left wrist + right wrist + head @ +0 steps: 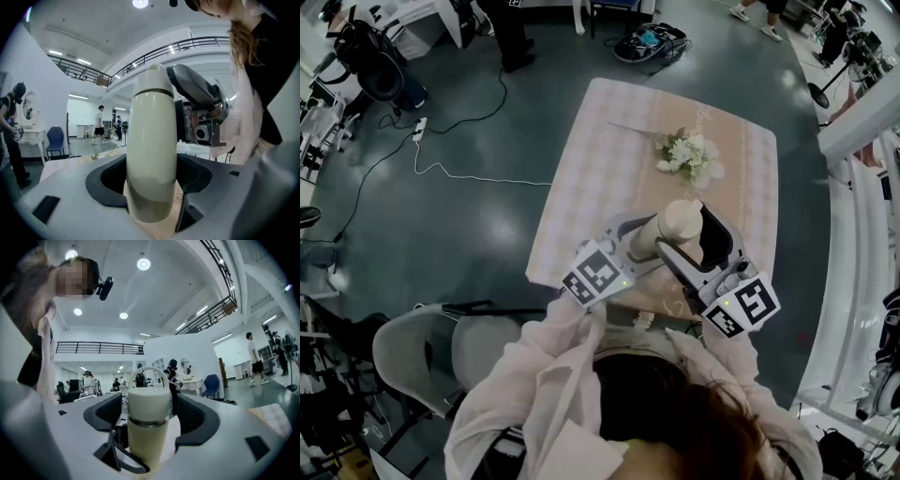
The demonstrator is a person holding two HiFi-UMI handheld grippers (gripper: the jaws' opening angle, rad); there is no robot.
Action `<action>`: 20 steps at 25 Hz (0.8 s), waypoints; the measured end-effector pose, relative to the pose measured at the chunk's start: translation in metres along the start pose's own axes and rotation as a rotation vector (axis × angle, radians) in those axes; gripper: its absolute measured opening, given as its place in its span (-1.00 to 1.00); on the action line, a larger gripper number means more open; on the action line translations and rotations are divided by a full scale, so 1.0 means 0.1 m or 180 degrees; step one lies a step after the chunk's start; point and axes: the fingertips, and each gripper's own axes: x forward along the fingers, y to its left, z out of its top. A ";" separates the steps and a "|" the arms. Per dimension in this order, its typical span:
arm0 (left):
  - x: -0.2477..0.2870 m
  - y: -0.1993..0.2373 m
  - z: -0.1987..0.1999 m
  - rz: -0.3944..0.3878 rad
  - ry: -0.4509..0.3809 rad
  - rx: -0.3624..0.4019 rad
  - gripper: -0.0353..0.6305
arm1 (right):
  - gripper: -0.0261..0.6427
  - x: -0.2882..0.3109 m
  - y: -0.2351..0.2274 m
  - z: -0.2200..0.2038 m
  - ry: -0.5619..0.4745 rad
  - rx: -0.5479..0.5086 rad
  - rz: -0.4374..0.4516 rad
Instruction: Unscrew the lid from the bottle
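Observation:
A cream bottle (656, 239) is held above the near edge of the table, tilted, with its lid (682, 217) pointing away from me. My left gripper (639, 242) is shut on the bottle's body (152, 154), both pads against its sides. My right gripper (684, 228) reaches in from the other side around the lid (148, 401). In the right gripper view it (149, 413) stands open, with a gap on each side of the lid. A thin carrying loop (149, 372) arches over the lid. The right gripper (201, 108) shows behind the bottle's top in the left gripper view.
A table with a pale checked cloth (609, 159) carries a bunch of white flowers (689, 155) near its far right. A grey chair (422, 356) stands at my left. Cables (459, 169) and a bag (652, 42) lie on the floor beyond.

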 end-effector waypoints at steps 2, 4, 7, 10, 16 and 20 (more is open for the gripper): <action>0.03 -0.01 -0.07 0.0017 0.0122 0.0053 0.06 | 0.13 0.03 -0.03 -0.01 0.0077 -0.0095 -0.0099; 0.04 -0.03 -0.10 -0.0009 0.0169 0.0054 0.06 | 0.01 0.04 -0.03 -0.02 0.0127 -0.0107 -0.0062; 0.03 -0.07 -0.11 -0.0120 0.0137 0.0017 0.06 | 0.00 0.03 0.00 -0.02 0.0093 -0.0054 0.0103; -0.01 -0.13 -0.09 -0.0357 0.0042 -0.0021 0.06 | -0.01 -0.01 0.04 0.00 -0.0017 -0.0009 0.0330; -0.10 -0.34 0.05 -0.0976 -0.0204 -0.0078 0.06 | -0.01 -0.12 0.23 0.14 -0.0261 -0.0019 0.0918; -0.16 -0.47 0.09 -0.1399 -0.0268 -0.0086 0.06 | -0.01 -0.20 0.35 0.17 -0.0323 -0.0039 0.1322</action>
